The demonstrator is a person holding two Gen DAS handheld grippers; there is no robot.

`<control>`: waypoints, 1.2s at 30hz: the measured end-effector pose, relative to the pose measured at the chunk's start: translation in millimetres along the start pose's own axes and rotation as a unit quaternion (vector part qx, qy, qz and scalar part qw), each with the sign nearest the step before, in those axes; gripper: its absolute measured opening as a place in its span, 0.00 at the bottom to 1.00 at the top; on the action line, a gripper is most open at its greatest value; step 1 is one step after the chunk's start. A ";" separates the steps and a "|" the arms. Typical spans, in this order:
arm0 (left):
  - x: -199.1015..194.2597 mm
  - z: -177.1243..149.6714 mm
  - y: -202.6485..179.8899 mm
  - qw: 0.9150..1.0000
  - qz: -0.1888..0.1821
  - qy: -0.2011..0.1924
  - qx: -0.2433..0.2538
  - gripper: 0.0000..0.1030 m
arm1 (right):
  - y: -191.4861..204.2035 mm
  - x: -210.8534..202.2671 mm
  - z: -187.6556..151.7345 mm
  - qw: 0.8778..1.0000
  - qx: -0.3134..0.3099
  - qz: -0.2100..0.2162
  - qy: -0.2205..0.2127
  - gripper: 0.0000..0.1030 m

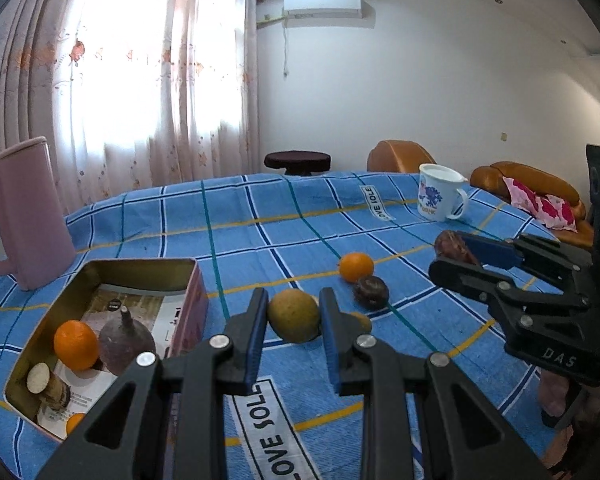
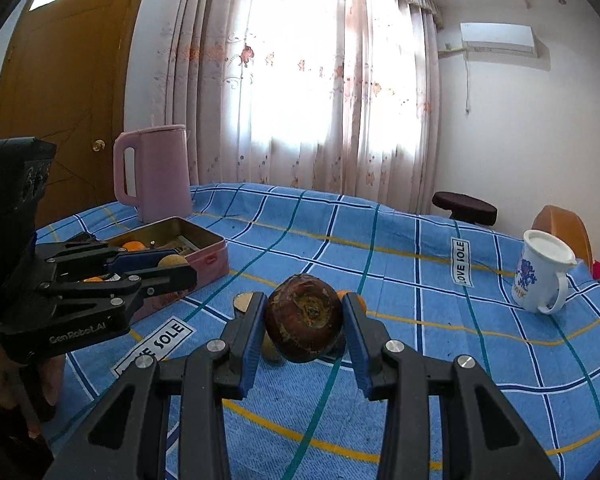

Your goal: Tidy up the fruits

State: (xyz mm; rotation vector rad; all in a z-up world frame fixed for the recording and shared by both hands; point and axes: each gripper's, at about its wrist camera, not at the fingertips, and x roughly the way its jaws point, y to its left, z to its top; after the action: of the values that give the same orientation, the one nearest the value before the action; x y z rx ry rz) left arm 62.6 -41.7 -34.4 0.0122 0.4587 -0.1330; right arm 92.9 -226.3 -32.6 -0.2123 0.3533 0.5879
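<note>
Left wrist view: a pink kettle (image 1: 18, 216) stands far left on the blue checked cloth (image 1: 220, 232); a mug (image 1: 440, 196) stands far right. An open tin (image 1: 192, 304) at left holds an orange (image 1: 76, 345), a dark root (image 1: 126, 342) and a cut piece (image 1: 46, 384). The left tongs (image 1: 294, 316) grip a yellow-green fruit (image 1: 294, 314) between both fingers, just right of the tin. Beyond it lie a second orange (image 1: 356, 267) and a dark fruit (image 1: 371, 291), touching. At right, the right tongs (image 1: 454, 252) hold a brown fruit (image 1: 452, 244) clear of the cloth.

Right wrist view: the right tongs (image 2: 304, 322) are clamped on the brown fruit (image 2: 304, 318), near centre, above the cloth (image 2: 420, 280). Part-hidden fruits lie behind it. The left tongs (image 2: 180, 266) at left hold the pale fruit (image 2: 173, 261) beside the tin (image 2: 204, 256). The kettle (image 2: 156, 168) stands behind the tin; the mug (image 2: 540, 272) is far right.
</note>
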 end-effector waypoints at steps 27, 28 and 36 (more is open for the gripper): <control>-20.1 -1.2 8.7 0.998 0.028 -0.047 -0.007 0.27 | 18.9 -12.9 4.6 0.999 -0.023 0.010 -0.048 0.39; -21.0 -0.7 11.2 0.998 0.029 -0.047 -0.009 0.27 | 20.8 -11.7 5.3 0.998 -0.024 0.014 -0.047 0.39; -30.1 3.6 50.9 0.997 0.049 -0.040 -0.043 0.27 | 44.9 8.6 25.2 0.997 -0.025 0.062 -0.036 0.39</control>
State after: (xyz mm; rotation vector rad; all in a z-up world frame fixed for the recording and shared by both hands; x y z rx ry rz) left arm 44.1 12.4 -18.8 -0.0550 0.3831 -0.0174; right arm 80.5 -178.1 -17.0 -0.2176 0.2837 0.7264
